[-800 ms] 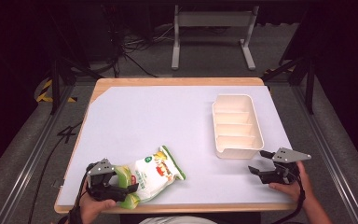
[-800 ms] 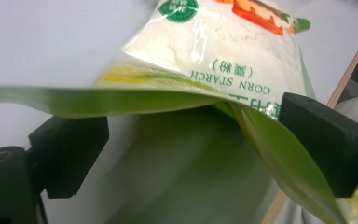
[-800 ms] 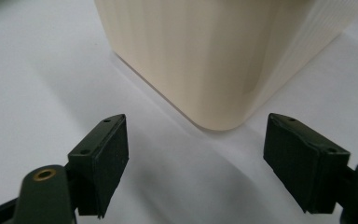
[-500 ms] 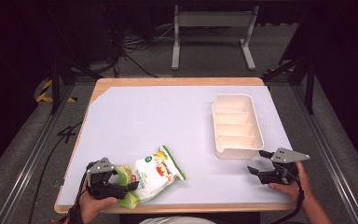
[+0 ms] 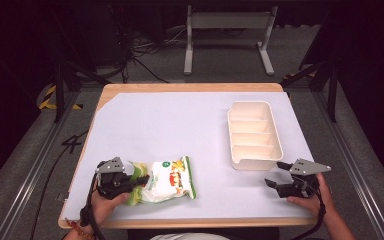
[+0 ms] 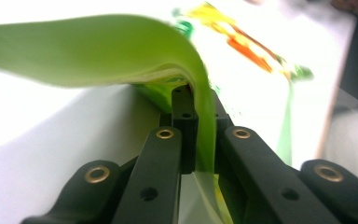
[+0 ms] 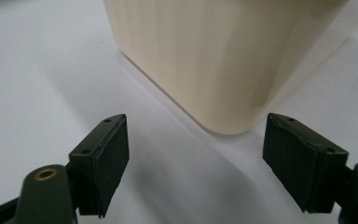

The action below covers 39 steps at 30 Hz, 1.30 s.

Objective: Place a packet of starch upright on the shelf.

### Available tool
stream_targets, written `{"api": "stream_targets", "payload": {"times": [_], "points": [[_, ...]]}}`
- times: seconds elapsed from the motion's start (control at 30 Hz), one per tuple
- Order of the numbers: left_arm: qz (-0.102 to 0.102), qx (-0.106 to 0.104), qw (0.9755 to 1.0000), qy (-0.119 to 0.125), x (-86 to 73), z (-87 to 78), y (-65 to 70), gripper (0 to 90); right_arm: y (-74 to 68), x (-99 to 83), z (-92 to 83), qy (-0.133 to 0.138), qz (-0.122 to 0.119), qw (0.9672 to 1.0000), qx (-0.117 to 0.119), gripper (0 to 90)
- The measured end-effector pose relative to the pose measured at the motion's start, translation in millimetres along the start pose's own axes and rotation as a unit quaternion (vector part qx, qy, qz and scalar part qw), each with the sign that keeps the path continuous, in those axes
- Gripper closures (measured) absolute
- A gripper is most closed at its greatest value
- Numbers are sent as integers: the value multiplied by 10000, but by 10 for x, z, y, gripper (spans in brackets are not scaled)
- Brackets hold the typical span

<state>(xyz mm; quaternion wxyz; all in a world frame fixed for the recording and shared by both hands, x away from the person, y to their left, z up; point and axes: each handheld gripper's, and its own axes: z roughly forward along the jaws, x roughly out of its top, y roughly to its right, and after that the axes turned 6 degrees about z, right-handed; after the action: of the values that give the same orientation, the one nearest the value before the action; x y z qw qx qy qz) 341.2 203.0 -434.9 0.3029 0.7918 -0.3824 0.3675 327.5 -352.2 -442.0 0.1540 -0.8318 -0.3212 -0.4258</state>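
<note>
At table's near edge, left gripper point(image 5: 139, 180) clamps the green sealed end of the snack bag point(image 5: 172, 179); bag body lies flat on the white mat point(image 5: 165, 125). Right gripper point(image 5: 280, 175) rests with jaws spread, holding nothing, just short of the cream divided tray point(image 5: 254, 131) corner. Farther off, mat bare. Risk: thin-film pinch may slip or tear if lifted fast, since the contents' weight hangs off the seam.

A metal stand point(image 5: 228, 35) and cables point(image 5: 145, 47) (dark, tangled) occupy the floor.
</note>
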Motion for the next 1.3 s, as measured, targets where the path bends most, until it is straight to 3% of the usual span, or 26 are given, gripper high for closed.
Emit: {"api": "stream_targets", "payload": {"times": [0.33,0.37,0.53,0.67,0.77,0.87,0.93,1.1,1.3], "points": [[370,173,9990,-161,355,230,-196,883,6,-3,-5,2,1,10000,-21,222],[337,71,9992,-198,386,266,-237,881,8,-6,-8,10,12,10000,-14,222],[282,-98,9995,-141,384,273,-302,851,11,-9,-11,14,9,10000,-2,222],[303,-217,9990,-255,378,298,-332,781,8,-4,5,-21,-8,10000,2,222],[369,-268,9979,-470,399,356,-346,752,3,-5,4,-31,-15,10000,14,222],[381,-264,9969,-635,440,409,-351,770,3,-5,3,-32,1,10000,3,222],[542,-179,9953,-778,473,429,-327,852,4,-7,0,-25,-7,10000,4,222],[710,41,9951,-681,492,409,-253,885,13,-9,-1,-2,17,10000,16,222],[1031,113,9942,-278,604,322,-126,893,8,-7,-9,5,6,10000,-1,222]]}}
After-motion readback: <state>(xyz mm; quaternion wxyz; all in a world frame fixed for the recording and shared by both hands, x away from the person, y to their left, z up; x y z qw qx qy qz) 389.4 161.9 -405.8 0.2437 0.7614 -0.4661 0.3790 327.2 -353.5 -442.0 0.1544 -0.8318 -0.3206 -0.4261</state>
